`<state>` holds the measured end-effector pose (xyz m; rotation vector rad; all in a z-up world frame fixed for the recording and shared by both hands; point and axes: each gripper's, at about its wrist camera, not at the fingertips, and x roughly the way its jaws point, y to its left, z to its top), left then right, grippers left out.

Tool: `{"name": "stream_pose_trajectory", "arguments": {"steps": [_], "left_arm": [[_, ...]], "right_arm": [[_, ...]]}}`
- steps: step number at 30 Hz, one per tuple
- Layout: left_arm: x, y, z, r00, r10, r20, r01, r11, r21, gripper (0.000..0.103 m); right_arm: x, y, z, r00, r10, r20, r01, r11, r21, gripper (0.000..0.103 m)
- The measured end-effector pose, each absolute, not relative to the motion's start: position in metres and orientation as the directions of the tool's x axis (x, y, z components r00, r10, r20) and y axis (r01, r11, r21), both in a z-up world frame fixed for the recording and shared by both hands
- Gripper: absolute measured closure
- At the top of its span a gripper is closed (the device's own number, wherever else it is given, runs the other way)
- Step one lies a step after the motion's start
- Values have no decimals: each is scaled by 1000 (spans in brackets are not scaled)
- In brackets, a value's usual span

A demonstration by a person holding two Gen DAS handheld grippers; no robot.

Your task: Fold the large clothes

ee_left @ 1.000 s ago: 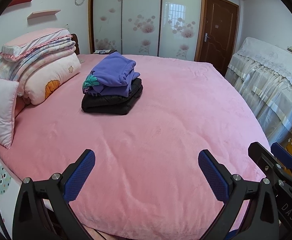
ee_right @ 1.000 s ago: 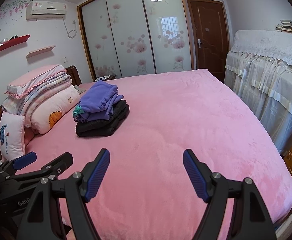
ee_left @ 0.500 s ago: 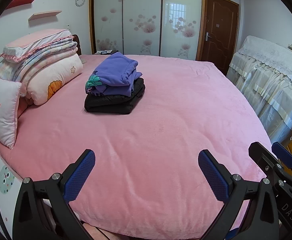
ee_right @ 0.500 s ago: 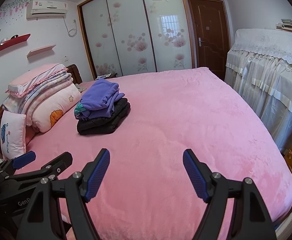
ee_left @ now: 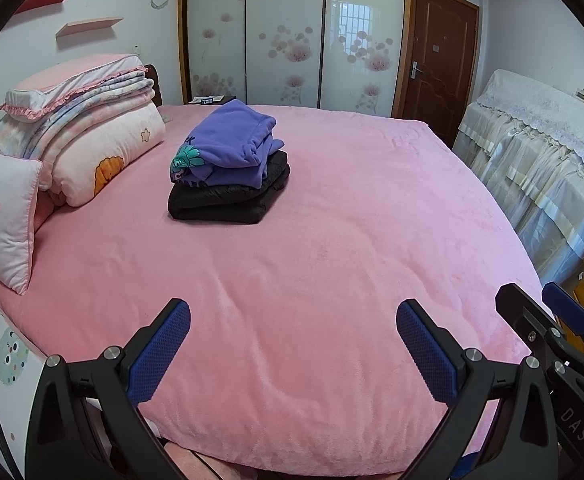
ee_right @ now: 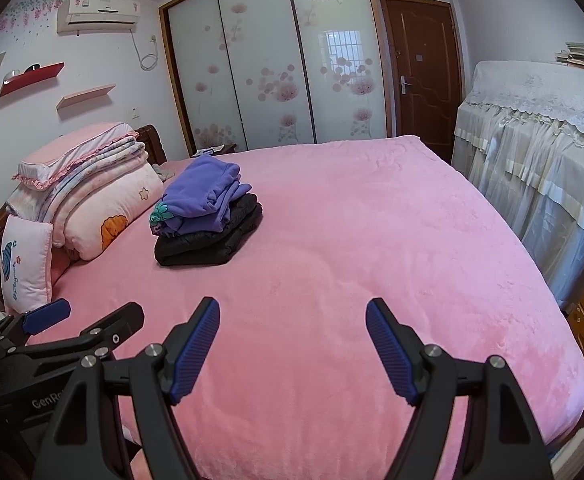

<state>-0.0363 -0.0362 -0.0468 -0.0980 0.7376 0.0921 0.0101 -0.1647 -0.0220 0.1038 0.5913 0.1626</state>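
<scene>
I am holding both claws over the near edge of the pink bed (ee_left: 332,280), the left claw (ee_left: 293,334) and the right claw (ee_right: 292,338) both spread wide with nothing between their pads. Well ahead and to the left of them, a folded purple garment (ee_left: 227,148) is sitting on a folded black garment (ee_left: 227,204).

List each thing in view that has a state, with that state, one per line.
Left gripper: jaws open, empty.
Right gripper: jaws open, empty.
Purple garment: folded, on top of the black one.
Black garment: folded, lying on the bed.
Bed cover: spread flat, lightly rippled.
Quilts: folded, stacked at the headboard.
Wardrobe doors: slid shut.
Room door: closed.
</scene>
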Motion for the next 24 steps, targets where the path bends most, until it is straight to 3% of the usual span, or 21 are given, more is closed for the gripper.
{"name": "stream_pose_trajectory", "arguments": {"steps": [24], "left_arm": [[-34, -39, -50, 728, 62, -683, -119, 992, -37, 1]], "right_arm": [[13, -168, -24, 812, 183, -554, -124, 982, 142, 27]]}}
